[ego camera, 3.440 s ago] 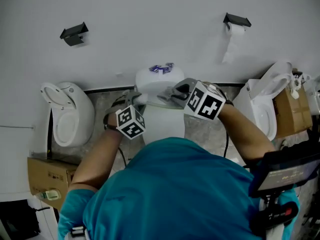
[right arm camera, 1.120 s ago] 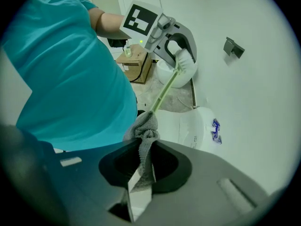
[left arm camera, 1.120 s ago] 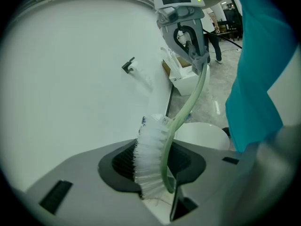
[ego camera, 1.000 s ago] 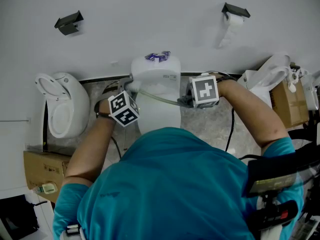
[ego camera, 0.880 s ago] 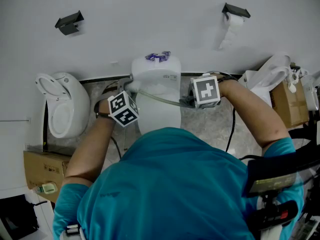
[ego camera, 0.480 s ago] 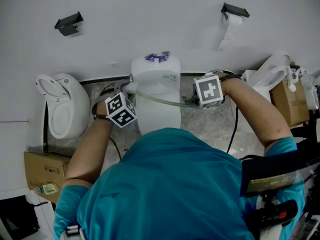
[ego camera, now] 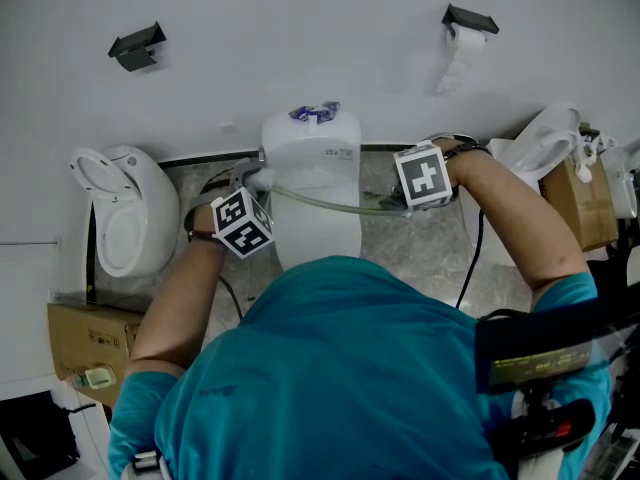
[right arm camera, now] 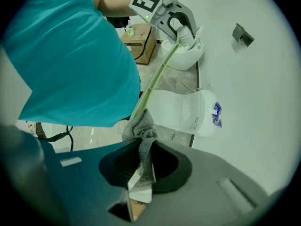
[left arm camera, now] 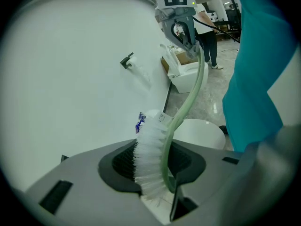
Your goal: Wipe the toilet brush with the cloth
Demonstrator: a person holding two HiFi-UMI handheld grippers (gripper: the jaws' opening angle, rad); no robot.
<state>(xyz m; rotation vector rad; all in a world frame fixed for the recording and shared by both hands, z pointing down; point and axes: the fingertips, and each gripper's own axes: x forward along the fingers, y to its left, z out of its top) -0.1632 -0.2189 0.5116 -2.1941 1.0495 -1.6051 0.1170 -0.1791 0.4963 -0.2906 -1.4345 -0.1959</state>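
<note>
The toilet brush has a pale green handle (ego camera: 320, 202) and white bristles (left arm camera: 148, 157). My left gripper (left arm camera: 155, 175) is shut on the brush's head end and holds it over the middle toilet (ego camera: 312, 148). In the head view the left gripper (ego camera: 256, 179) is at the handle's left end. My right gripper (right arm camera: 140, 166) is shut on a grey cloth (right arm camera: 140, 126), which wraps the handle (right arm camera: 157, 74). In the head view the right gripper (ego camera: 392, 204) sits near the handle's right end, where its cube hides the cloth.
Two more white toilets stand at the left (ego camera: 125, 223) and right (ego camera: 520, 183). Cardboard boxes (ego camera: 92, 348) sit on the floor at both sides. A paper roll holder (ego camera: 470, 23) and a black bracket (ego camera: 137, 46) hang on the wall. My teal shirt (ego camera: 340, 378) fills the foreground.
My right gripper has slid the cloth rightward along the handle, away from the brush head. The left gripper has stayed almost still with the brush.
</note>
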